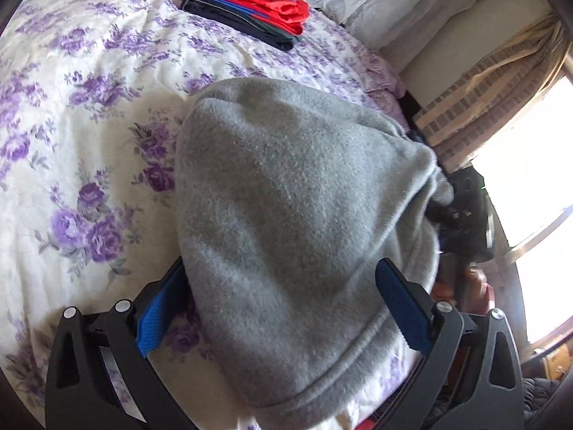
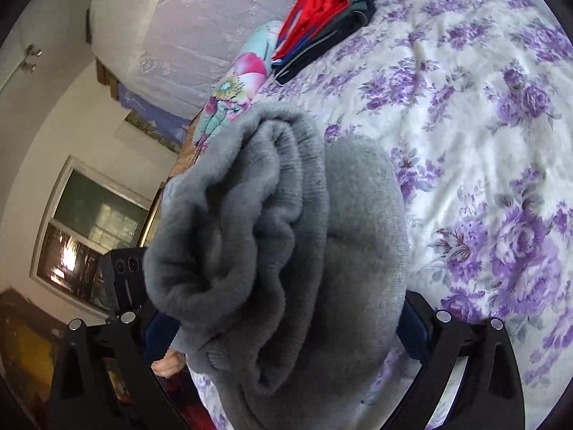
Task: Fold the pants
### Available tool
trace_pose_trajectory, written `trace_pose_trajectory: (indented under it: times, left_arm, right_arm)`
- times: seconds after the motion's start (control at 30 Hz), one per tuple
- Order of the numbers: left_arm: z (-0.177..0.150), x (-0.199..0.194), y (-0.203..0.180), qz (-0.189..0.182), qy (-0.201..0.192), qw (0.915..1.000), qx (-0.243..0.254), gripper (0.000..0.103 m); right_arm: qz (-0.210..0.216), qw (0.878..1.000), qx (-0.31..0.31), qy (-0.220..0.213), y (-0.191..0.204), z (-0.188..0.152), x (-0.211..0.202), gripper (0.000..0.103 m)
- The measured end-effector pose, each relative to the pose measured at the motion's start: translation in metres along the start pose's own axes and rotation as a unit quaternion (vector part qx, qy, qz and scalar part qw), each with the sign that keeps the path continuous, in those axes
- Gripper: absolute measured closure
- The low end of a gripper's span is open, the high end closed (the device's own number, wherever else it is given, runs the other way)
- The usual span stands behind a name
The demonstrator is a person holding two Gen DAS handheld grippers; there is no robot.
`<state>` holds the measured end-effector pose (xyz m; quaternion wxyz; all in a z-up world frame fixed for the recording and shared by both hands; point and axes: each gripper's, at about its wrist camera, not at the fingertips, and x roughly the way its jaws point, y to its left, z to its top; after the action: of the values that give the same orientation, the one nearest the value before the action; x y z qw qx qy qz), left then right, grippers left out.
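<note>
Pants [image 1: 286, 215] of thick grey fleece, bunched into soft rolled folds, are held between the spread fingers of the left gripper [image 1: 283, 308] and right gripper [image 2: 286, 326] above a purple-flowered bedspread [image 1: 89, 107]; whether either grips cannot be told.

- left gripper [image 1: 283, 308]: two black plastic fingers [image 1: 412, 304] lined with bright blue ribbed pads [image 1: 157, 319].
- each finger arm is an angular black frame with triangular cut-outs, pinned by round silver screws [image 1: 445, 307].
- right gripper [image 2: 283, 326]: same black frame and silver screws [image 2: 443, 316], with darker blue pads [image 2: 415, 333] mostly hidden.
</note>
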<state>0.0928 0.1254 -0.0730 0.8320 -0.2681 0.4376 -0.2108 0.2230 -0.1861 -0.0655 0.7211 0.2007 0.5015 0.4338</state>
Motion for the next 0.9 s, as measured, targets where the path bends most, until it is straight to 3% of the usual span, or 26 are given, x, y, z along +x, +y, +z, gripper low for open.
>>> trace_pose_trajectory:
  times: [0.1, 0.27, 0.37, 0.43, 0.47, 0.5, 0.57, 0.6, 0.73, 0.83, 0.9]
  left_arm:
    - [-0.004, -0.001, 0.001, -0.006, 0.003, 0.9999, 0.013, 0.005]
    - [-0.003, 0.005, -0.008, 0.023, 0.006, 0.9993, 0.029, 0.005]
    - [0.004, 0.009, -0.009, 0.026, 0.003, 0.9994, 0.021, 0.005]
    - [0.007, 0.010, -0.013, 0.034, -0.004, 0.9991, 0.023, 0.016]
    - [0.008, 0.009, -0.015, 0.037, -0.007, 0.9989, 0.027, 0.027]
    - [0.009, 0.006, -0.020, 0.045, -0.012, 0.9983, 0.035, 0.037]
    - [0.011, -0.001, -0.027, 0.064, -0.021, 0.9962, 0.056, 0.051]
    - [0.012, -0.003, -0.029, 0.068, -0.022, 0.9955, 0.062, 0.058]
    - [0.034, -0.018, -0.040, 0.071, -0.027, 0.9936, 0.084, 0.068]
    - [0.065, -0.030, -0.060, 0.091, -0.061, 0.9855, 0.130, 0.069]
    - [0.103, -0.033, -0.068, 0.099, -0.074, 0.9820, 0.143, 0.069]
  right_arm:
    - [0.006, 1.000, -0.026, -0.006, 0.000, -0.010, -0.007, 0.003]
    - [0.044, 0.997, 0.065, -0.004, -0.014, 0.003, -0.010, 0.003]
    - [0.044, 0.996, 0.073, 0.006, -0.014, 0.007, -0.006, 0.003]
    - [0.021, 0.998, 0.052, -0.001, -0.007, 0.006, -0.003, 0.005]
    - [0.001, 0.999, 0.035, -0.013, -0.001, 0.003, -0.001, 0.017]
    - [-0.027, 0.999, 0.008, -0.028, 0.008, -0.002, -0.002, 0.023]
    - [-0.046, 0.997, -0.036, -0.051, 0.025, -0.010, -0.009, 0.041]
    - [-0.049, 0.996, -0.052, -0.057, 0.030, -0.011, -0.013, 0.043]
    - [-0.056, 0.991, -0.101, -0.068, 0.055, 0.003, -0.026, 0.044]
    - [-0.041, 0.990, -0.101, -0.085, 0.060, 0.038, -0.029, 0.044]
    - [-0.032, 0.989, -0.103, -0.100, 0.061, 0.068, -0.030, 0.044]
